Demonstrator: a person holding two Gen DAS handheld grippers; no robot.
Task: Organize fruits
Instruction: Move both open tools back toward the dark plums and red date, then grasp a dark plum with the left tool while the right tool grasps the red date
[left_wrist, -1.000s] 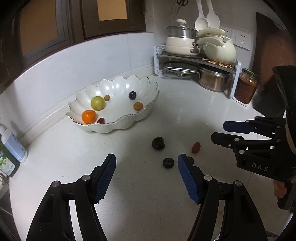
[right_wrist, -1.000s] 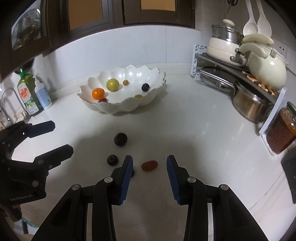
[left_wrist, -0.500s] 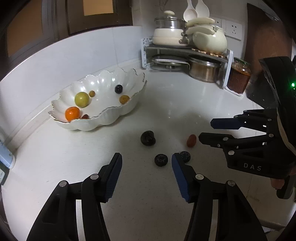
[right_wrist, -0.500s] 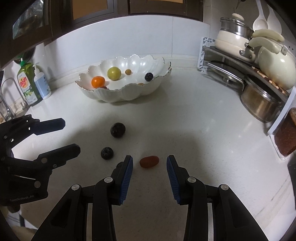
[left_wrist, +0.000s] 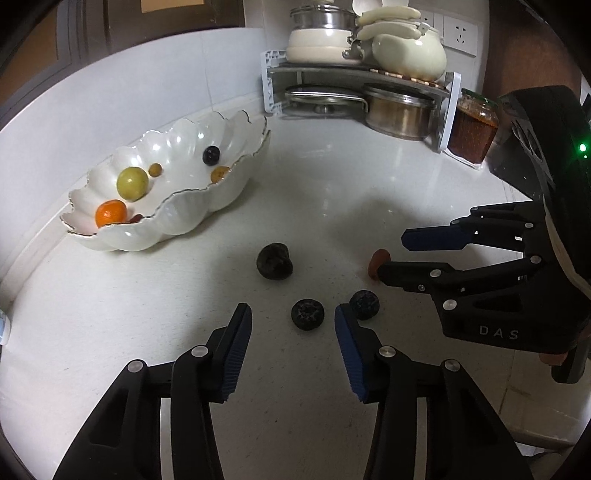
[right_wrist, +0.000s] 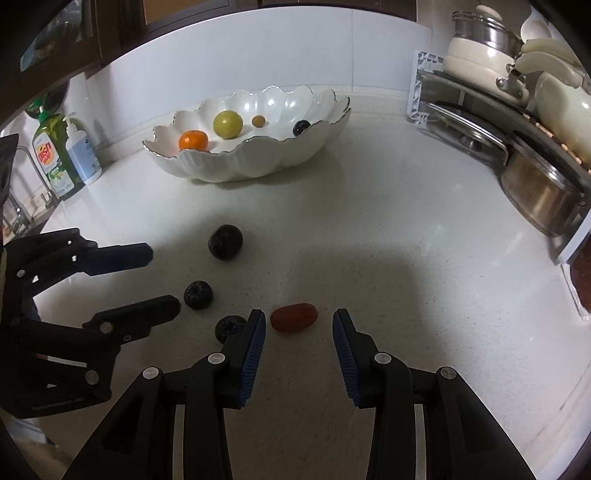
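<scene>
Four loose fruits lie on the white counter (left_wrist: 369, 177), well short of the scalloped bowl (left_wrist: 236, 184).

Left wrist view: left gripper (left_wrist: 293, 328) has come lower and closer to the counter than a second ago, and its jaws have just been closing. A dark blueberry (left_wrist: 307, 314) sits between the blue pads, nearer the right one, but neither pad touches it: fingers narrowed, not yet clamped. A second blueberry (left_wrist: 364, 304) lies just outside the right pad. A larger dark wrinkled fruit (left_wrist: 275, 261) rests further on toward the bowl. The bowl already holds an orange (left_wrist: 110, 213), a green-yellow fruit (left_wrist: 132, 183) and several small ones. Right gripper (left_wrist: 391, 254) shows side-on, with a red oblong fruit (left_wrist: 378, 260) partly hidden behind its lower finger.

Right wrist view: right gripper (right_wrist: 299, 328) has also sunk toward the counter; its gap looks unchanged across the earlier frames. The red fruit sits just ahead of the fingertips, between their lines, untouched; jaws apart, holding nothing. Left gripper appears at the left edge, straddling its blueberry.

Judgement: both hands are in the approach step, each lined on one fruit. Neither grasp is made; both fruits look small and round and may roll away under the closing pads.
</scene>
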